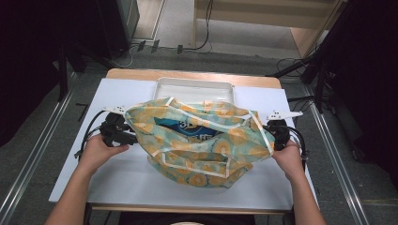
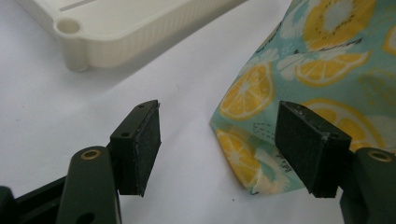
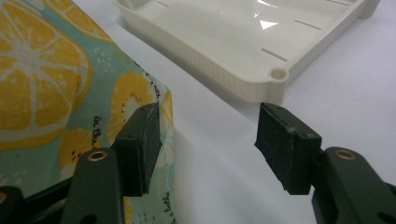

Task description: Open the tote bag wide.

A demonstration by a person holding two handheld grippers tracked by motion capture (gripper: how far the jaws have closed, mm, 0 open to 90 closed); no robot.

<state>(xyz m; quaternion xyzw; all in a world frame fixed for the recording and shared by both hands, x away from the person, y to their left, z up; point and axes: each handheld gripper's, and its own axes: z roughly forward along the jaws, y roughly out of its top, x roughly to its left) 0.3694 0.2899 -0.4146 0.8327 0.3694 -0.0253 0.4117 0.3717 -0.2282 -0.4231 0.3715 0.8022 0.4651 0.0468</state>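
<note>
A teal cloth bag printed with orange slices lies on the white table, its mouth spread wide. A blue packet shows inside it. My left gripper sits at the bag's left edge, held by a hand. In the left gripper view this gripper is open, and a corner of the bag reaches between the jaws close to the right one, unclamped. My right gripper is at the bag's right edge. It is open, with the bag beside and behind its left jaw.
A shallow white plastic tray stands just behind the bag, and it also appears ahead of the jaws as the tray and the tray. White strap handles hang from the bag's rim. Bare table lies in front of the bag.
</note>
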